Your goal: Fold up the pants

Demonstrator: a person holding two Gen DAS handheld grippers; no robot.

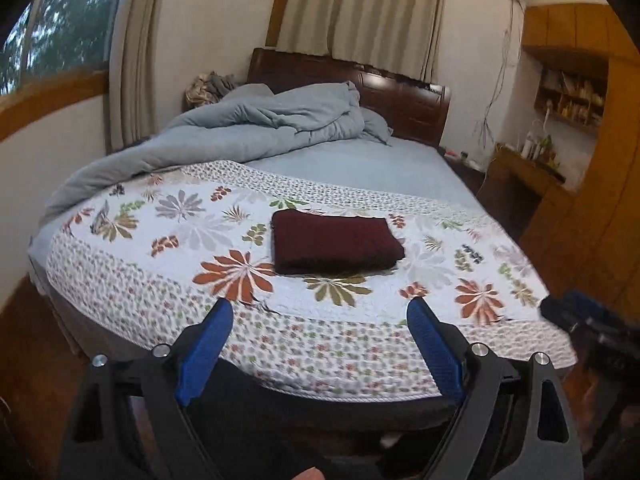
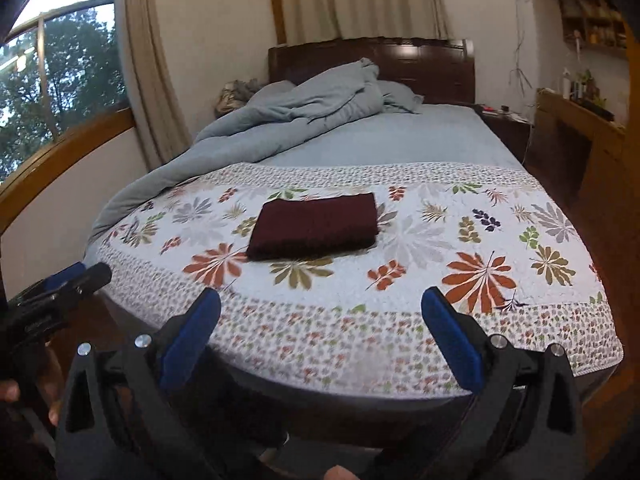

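1. Pants (image 1: 335, 246) lay folded into a neat dark red rectangle on the flowered quilt (image 1: 168, 240) covering the near half of the bed (image 1: 420, 168).
2. In the right wrist view the same pants (image 2: 314, 226) sat a little left of the middle of the quilt (image 2: 440, 240), flat, with nothing on top of them.
3. The left gripper (image 1: 320, 306) was held back from the foot of the bed, its two blue fingers (image 1: 206, 350) spread wide apart with nothing between them.
4. The right gripper (image 2: 320, 296) was likewise held back from the quilt's near edge, its blue fingers (image 2: 454, 338) spread wide and empty.
5. Neither gripper touched the pants; both were well apart from them.
6. From the right wrist view, the body of the left gripper (image 2: 60, 288) showed at the lower left, with part of a hand (image 2: 10, 392) below it.
7. From the left wrist view, the right gripper (image 1: 580, 320) showed dark and blurred at the right edge.
8. A rumpled grey-blue duvet (image 1: 248, 124) was heaped along the far left of the bed, against the dark wooden headboard (image 1: 400, 96).
9. Beige curtains (image 1: 360, 12) hung behind the headboard, and a window (image 2: 52, 80) showed trees at left.
10. A wooden shelf (image 1: 568, 96) with small items stood at right.
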